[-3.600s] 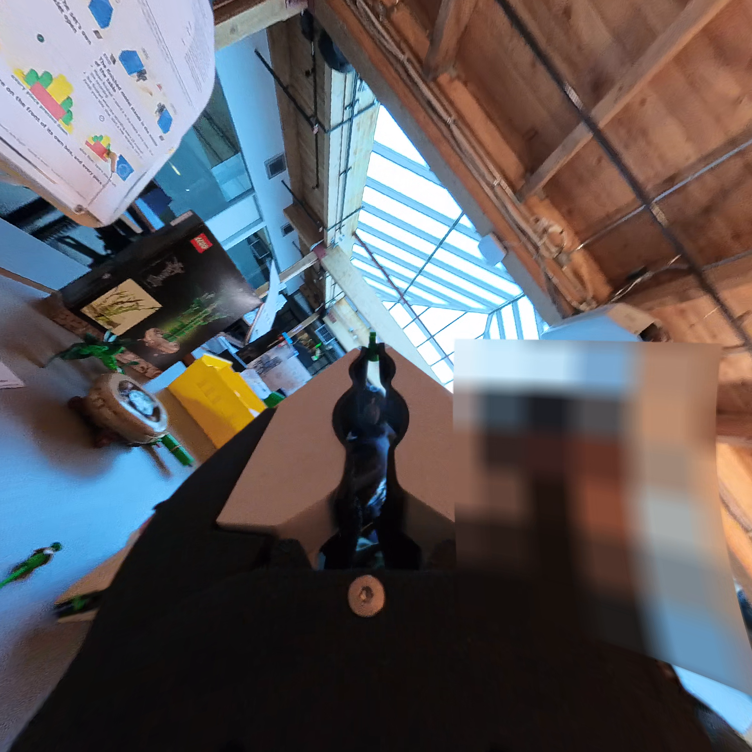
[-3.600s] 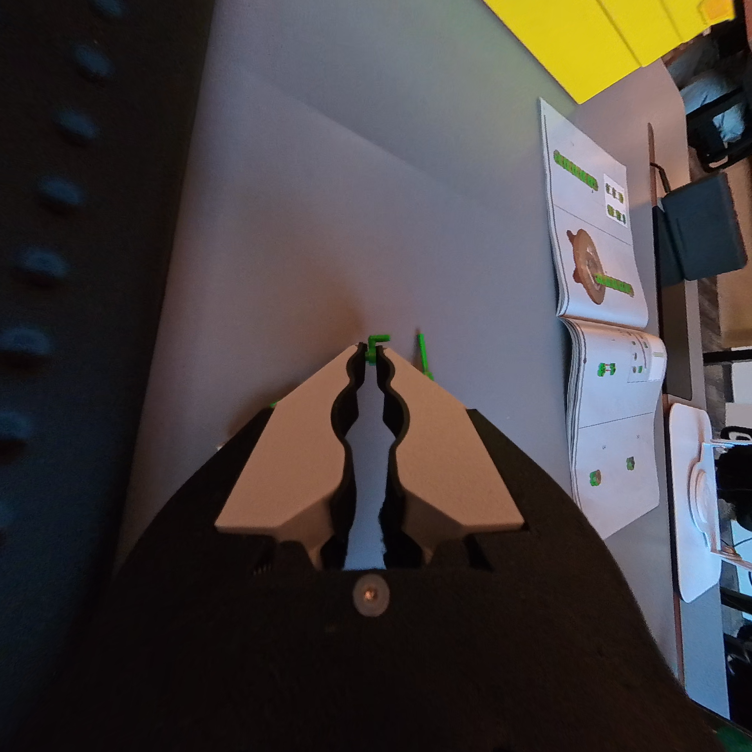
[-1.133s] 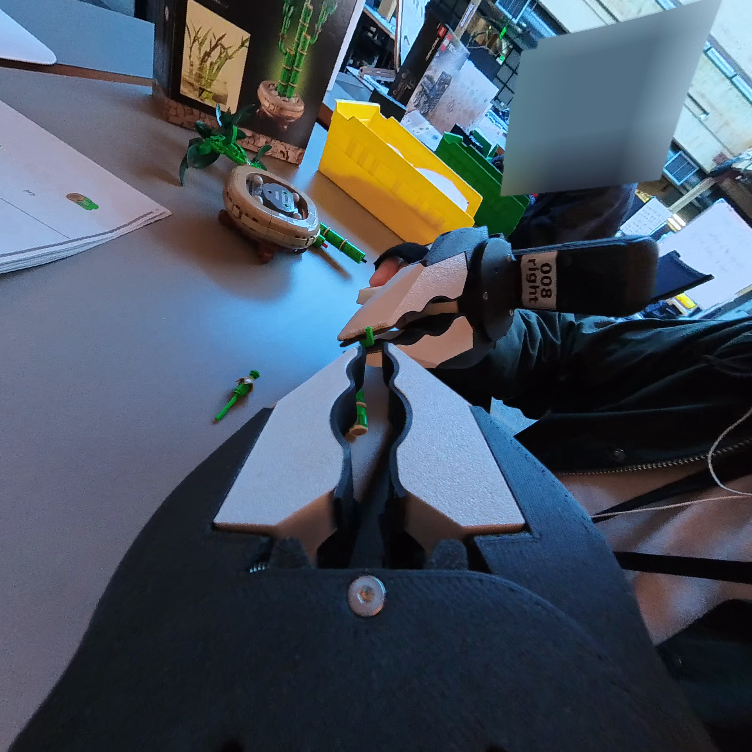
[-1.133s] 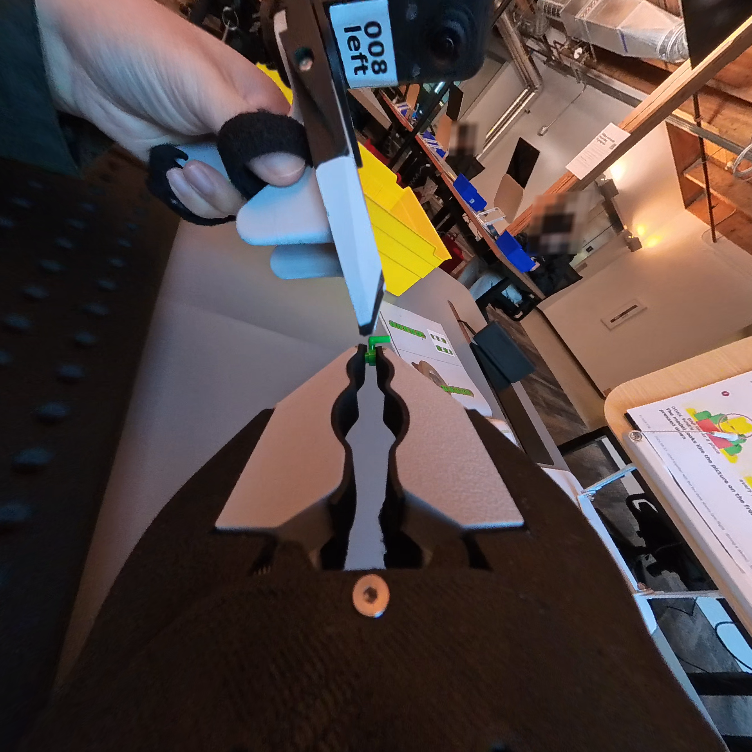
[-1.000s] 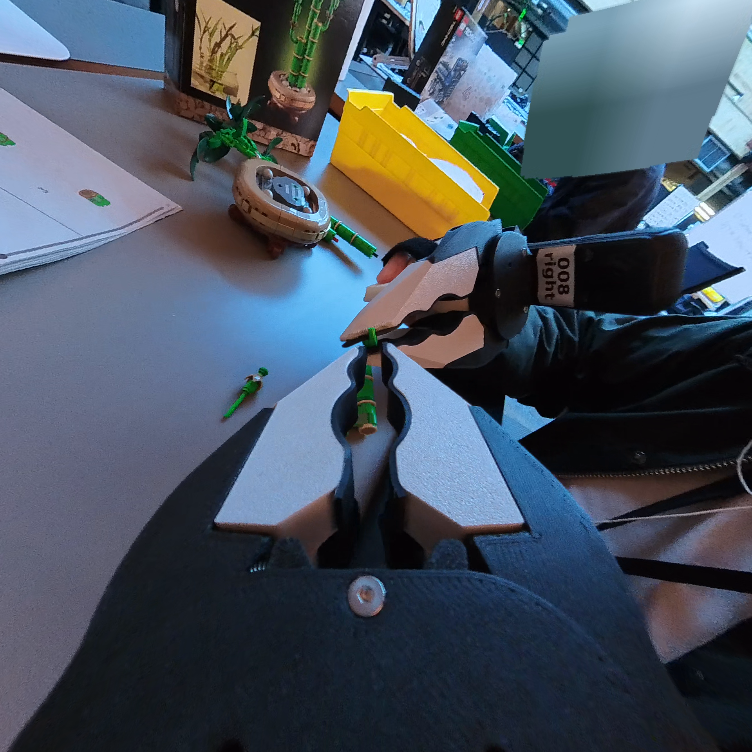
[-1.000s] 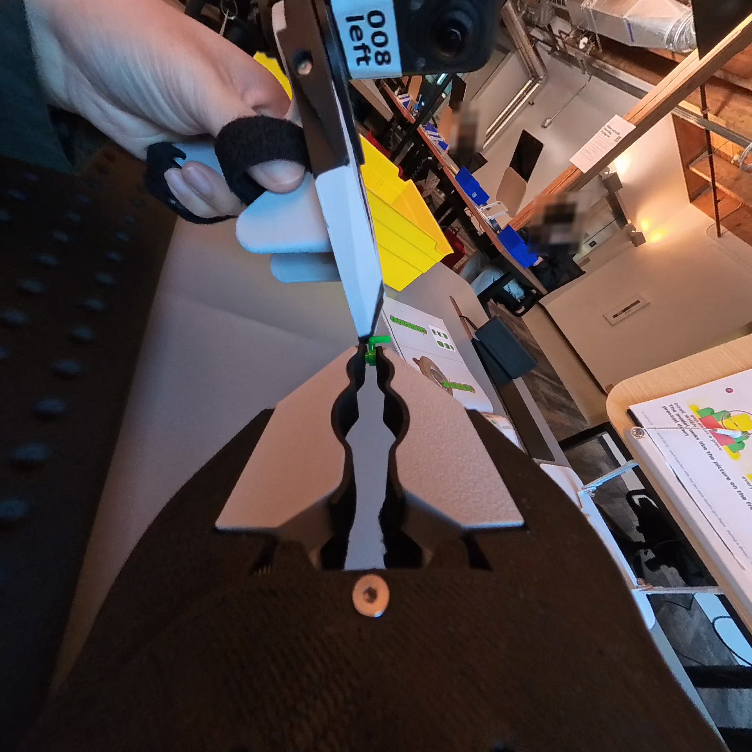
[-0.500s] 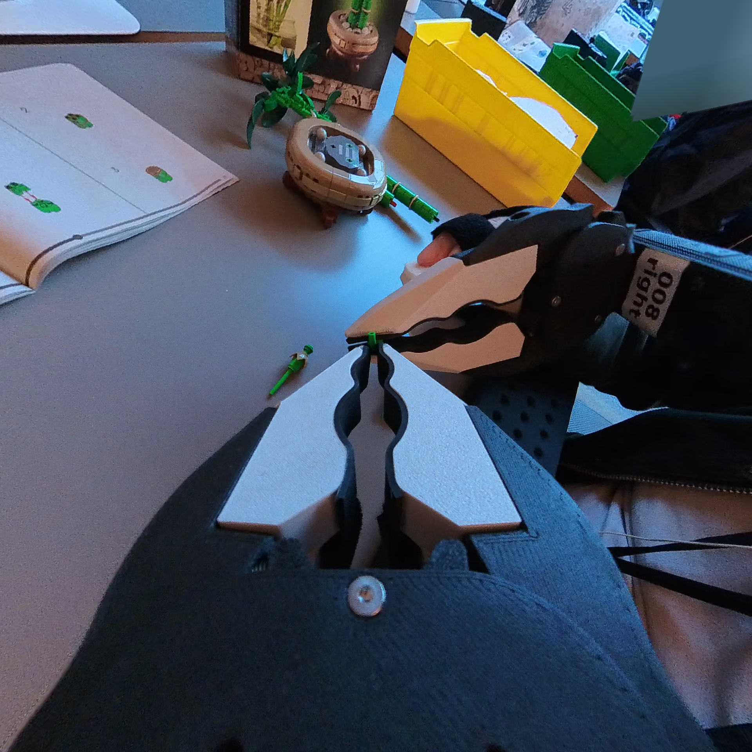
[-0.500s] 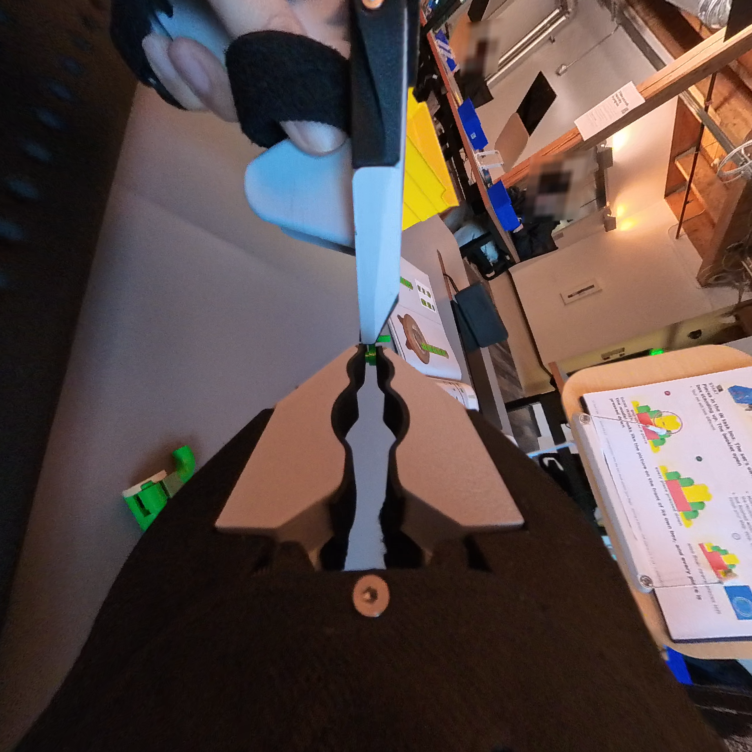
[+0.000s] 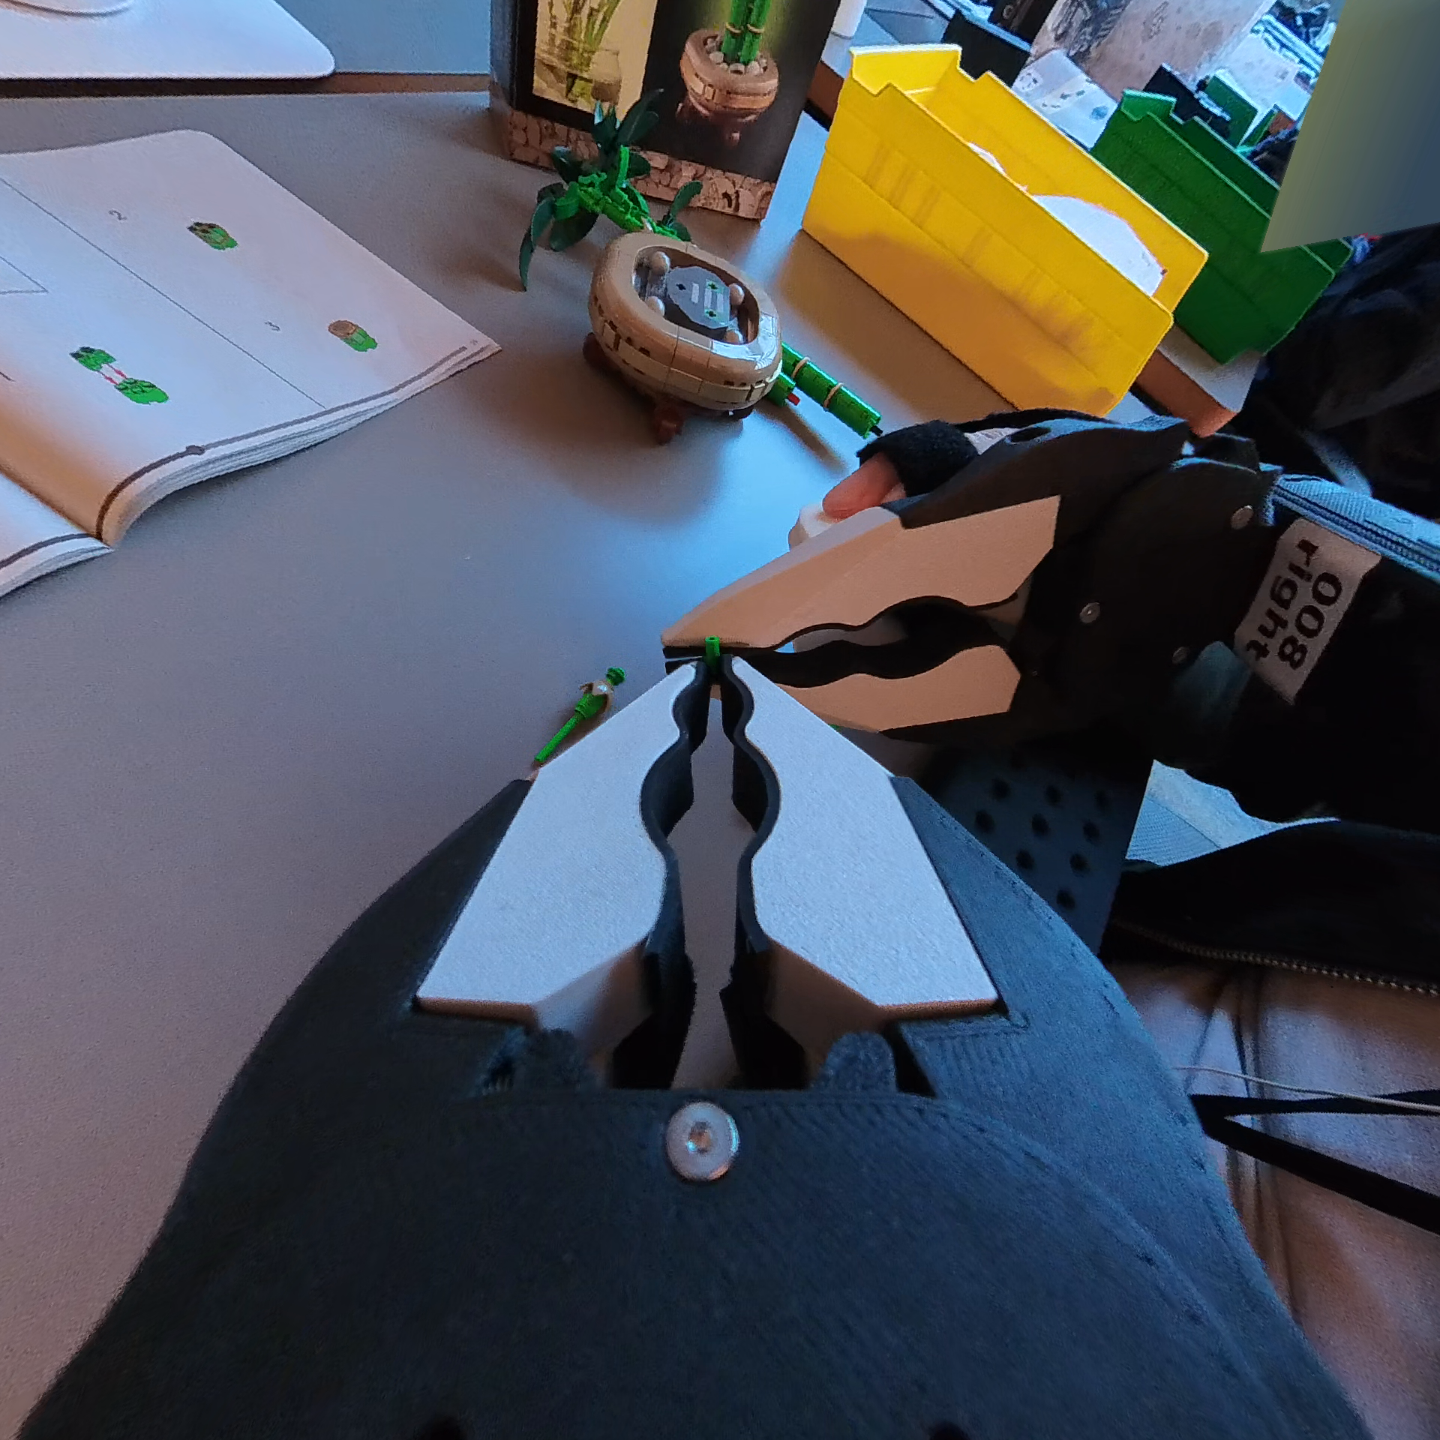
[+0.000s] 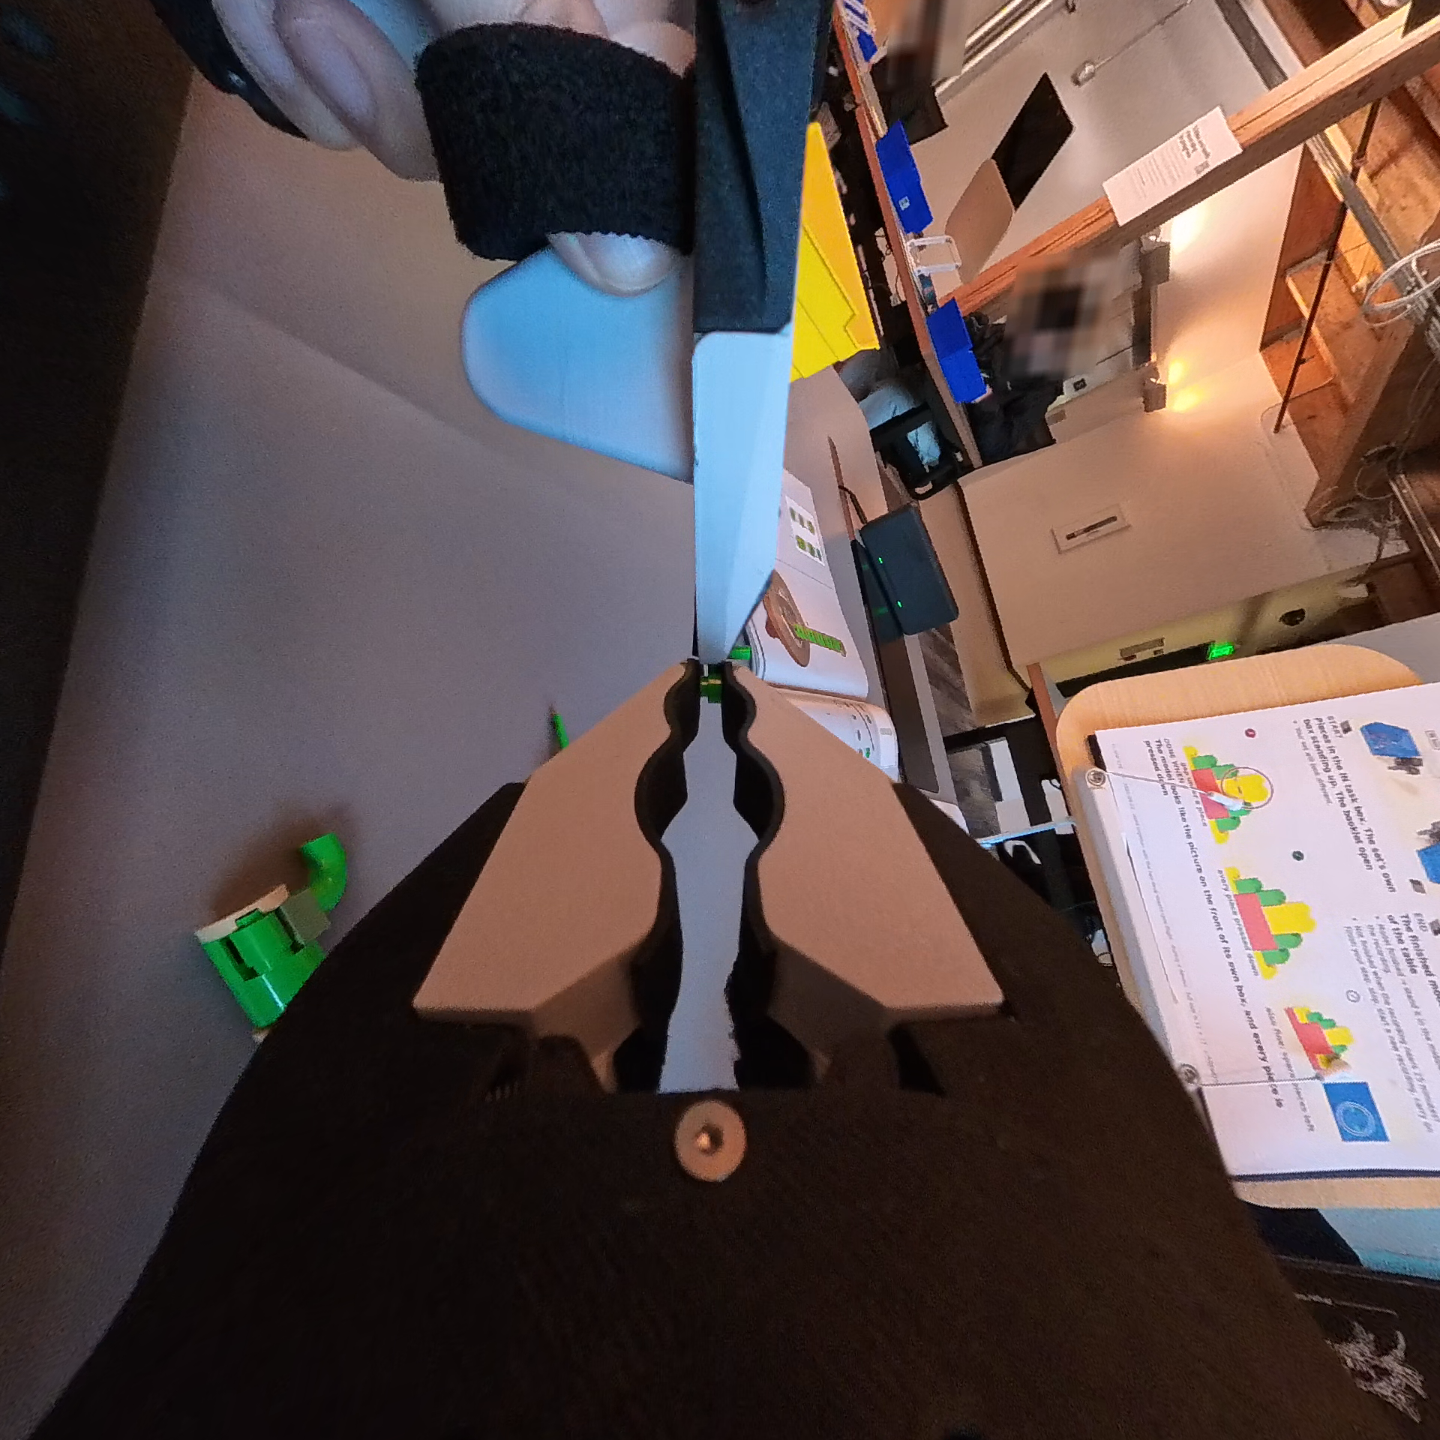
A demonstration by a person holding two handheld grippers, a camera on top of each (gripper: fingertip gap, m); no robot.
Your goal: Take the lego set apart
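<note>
A tiny green lego piece (image 9: 711, 648) is pinched between both grippers' tips, just above the grey table (image 9: 312, 623). My left gripper (image 9: 711, 672) is shut on it from below. My right gripper (image 9: 672, 651) comes in from the right and is shut on the same piece. In the right wrist view the piece (image 10: 709, 689) sits in my right gripper (image 10: 709, 675), and the left gripper (image 10: 715, 644) comes down from above. A green bamboo segment (image 10: 269, 935) lies on the table at lower left. The tan pot (image 9: 686, 343), a leaf sprig (image 9: 600, 195) and a bamboo stalk (image 9: 826, 386) lie farther back.
A small green stem (image 9: 580, 713) lies on the table just left of my left fingers. An open instruction booklet (image 9: 195, 327) lies at left. The set's box (image 9: 662, 70), a yellow bin (image 9: 974, 234) and a green bin (image 9: 1215, 202) stand at the back. The tips of both grippers are at nearly the same place. The green bamboo segment (image 10: 269, 935) is about equally far from each gripper, around 10 centimeters. The tan pot (image 9: 686, 343) is about 20 centimeters from both grippers' fingertips.
Both grippers have tilted down toward the table with their tips still together. The green bamboo segment that showed between my left fingers a second ago is gone from there; one now lies on the table.
</note>
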